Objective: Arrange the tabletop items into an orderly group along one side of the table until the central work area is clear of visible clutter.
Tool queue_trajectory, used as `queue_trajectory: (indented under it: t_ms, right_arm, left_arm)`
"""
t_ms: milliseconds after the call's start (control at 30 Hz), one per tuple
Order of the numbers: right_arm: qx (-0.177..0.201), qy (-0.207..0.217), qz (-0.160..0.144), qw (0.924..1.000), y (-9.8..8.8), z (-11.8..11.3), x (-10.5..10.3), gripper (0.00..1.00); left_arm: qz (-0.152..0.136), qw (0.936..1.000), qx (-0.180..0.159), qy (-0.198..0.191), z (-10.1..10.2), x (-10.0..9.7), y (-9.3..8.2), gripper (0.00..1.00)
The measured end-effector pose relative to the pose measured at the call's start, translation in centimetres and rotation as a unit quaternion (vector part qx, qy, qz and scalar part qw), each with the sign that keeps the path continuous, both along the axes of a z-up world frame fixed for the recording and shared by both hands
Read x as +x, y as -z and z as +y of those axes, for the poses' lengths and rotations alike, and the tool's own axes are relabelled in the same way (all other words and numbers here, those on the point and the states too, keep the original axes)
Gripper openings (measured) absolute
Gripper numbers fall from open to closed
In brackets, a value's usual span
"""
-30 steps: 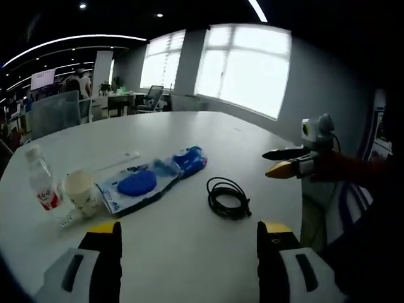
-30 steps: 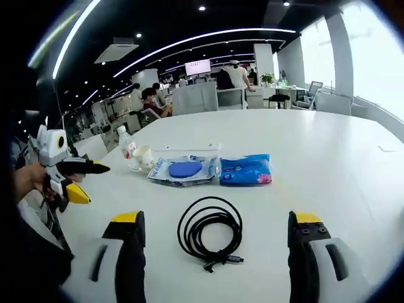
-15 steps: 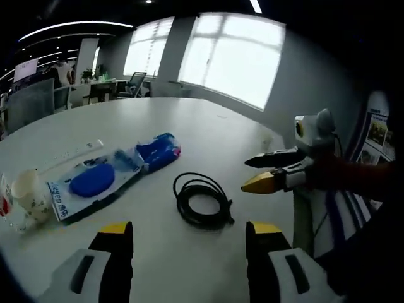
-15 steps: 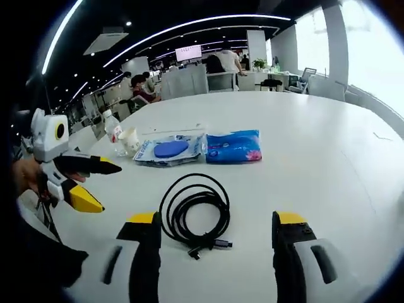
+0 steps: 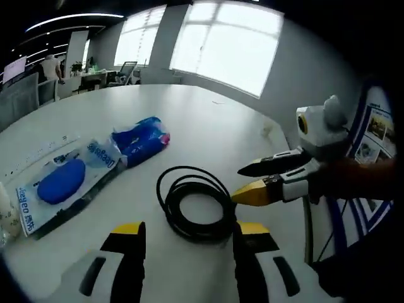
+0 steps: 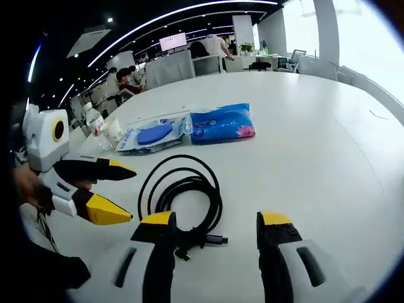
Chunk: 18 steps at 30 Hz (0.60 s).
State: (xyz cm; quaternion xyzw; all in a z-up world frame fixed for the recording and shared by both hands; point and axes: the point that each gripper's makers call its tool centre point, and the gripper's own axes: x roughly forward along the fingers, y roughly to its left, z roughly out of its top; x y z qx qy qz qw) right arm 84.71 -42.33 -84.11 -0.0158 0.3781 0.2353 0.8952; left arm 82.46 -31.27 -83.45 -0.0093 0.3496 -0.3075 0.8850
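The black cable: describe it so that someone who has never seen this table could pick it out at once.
On the white table, nearer than the blue packet and the clear bag, lies the black cable. It alone is a bare coiled loop, with a plug at its end.

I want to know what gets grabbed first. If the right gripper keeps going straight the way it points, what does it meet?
Most likely the coiled black cable, lying just beyond the open right gripper, with its plug end between the fingertips. Depth is hard to judge.

Paper cup cut off at view's edge.
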Motion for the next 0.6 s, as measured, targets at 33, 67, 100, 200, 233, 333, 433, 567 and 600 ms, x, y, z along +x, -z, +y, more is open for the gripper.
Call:
queue_trajectory:
  t_ms: [33, 67, 100, 200, 233, 333, 433, 567, 600]
  right_arm:
    - [0.000, -0.001, 0.000, 1.0000, 0.2, 0.1, 0.1, 0.44]
    - [-0.001, -0.002, 0.000, 1.0000, 0.4, 0.2, 0.1, 0.42]
    - [-0.002, -0.003, 0.002, 1.0000, 0.7, 0.3, 0.1, 0.41]
    - [-0.006, -0.001, 0.006, 1.0000, 1.4, 0.4, 0.2, 0.38]
    - [-0.006, 0.000, 0.005, 1.0000, 1.6, 0.6, 0.3, 0.37]
    - [-0.011, -0.003, 0.010, 0.9999, 2.6, 0.9, 0.3, 0.31]
    - [-0.007, 0.001, 0.013, 0.9999, 2.9, 1.3, 0.5, 0.26]
    - [-0.016, 0.010, 0.020, 0.9996, 3.3, 1.4, 0.7, 0.15]
    - [-0.014, 0.006, 0.020, 0.9997, 3.3, 1.6, 0.6, 0.13]
  left_arm:
    - [0.006, 1.0000, -0.002, 0.000, -0.2, 0.2, 0.3, 0.52]
    - [0.011, 0.9999, -0.001, 0.000, -0.3, 0.3, 0.6, 0.51]
    - [0.012, 0.9999, 0.002, 0.000, -0.3, 0.5, 0.8, 0.51]
    - [0.014, 0.9998, 0.011, 0.002, -0.6, 0.9, 1.3, 0.46]
    - [0.020, 0.9998, 0.008, 0.005, -0.9, 1.0, 1.6, 0.44]
    - [0.030, 0.9993, 0.021, 0.013, -1.2, 1.1, 2.5, 0.38]
    - [0.032, 0.9991, 0.022, 0.013, -1.6, 1.3, 3.1, 0.32]
    - [0.049, 0.9986, 0.018, 0.009, -2.1, 1.2, 4.1, 0.29]
    - [0.053, 0.9985, 0.010, 0.006, -2.4, 1.1, 4.0, 0.29]
